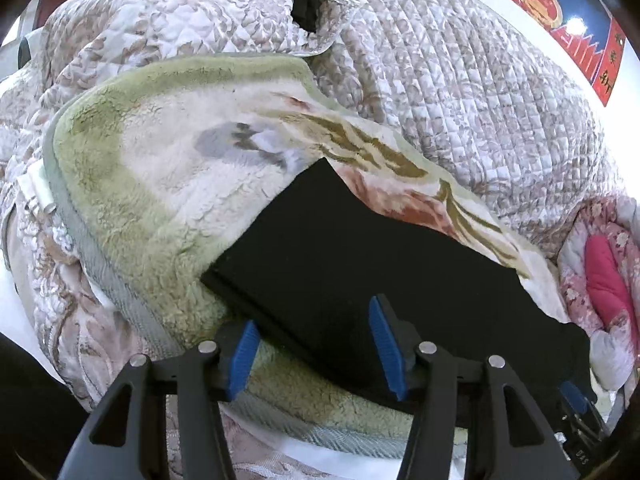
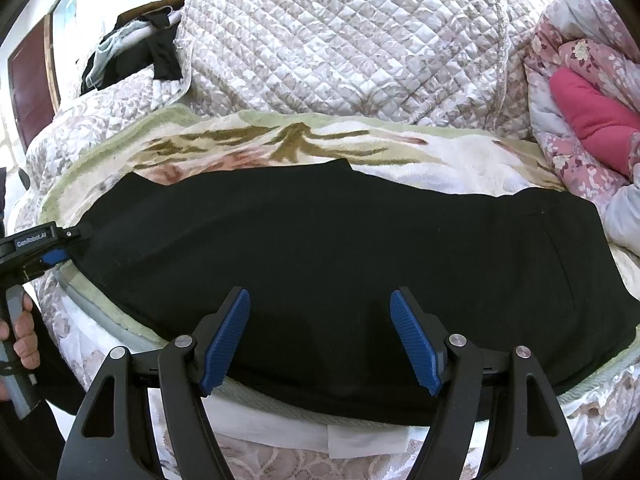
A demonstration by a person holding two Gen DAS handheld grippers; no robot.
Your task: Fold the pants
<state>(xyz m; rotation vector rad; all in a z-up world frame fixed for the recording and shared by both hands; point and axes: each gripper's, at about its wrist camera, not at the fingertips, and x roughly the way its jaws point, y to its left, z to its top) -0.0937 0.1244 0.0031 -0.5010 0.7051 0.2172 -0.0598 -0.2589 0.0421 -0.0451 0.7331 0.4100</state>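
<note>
Black pants [image 2: 320, 260] lie stretched flat across a fleece blanket [image 1: 152, 168] on a quilted bed, the left gripper [image 1: 316, 344] poised with fingers spread wide over the leg end, the right gripper [image 2: 320, 336] likewise wide open above the near edge, holding nothing.

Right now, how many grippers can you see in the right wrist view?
2. The right gripper is open at the bottom centre, over the near edge of the black pants. The left gripper is at the far left edge, at the pants' end; whether it grips is unclear there.
</note>
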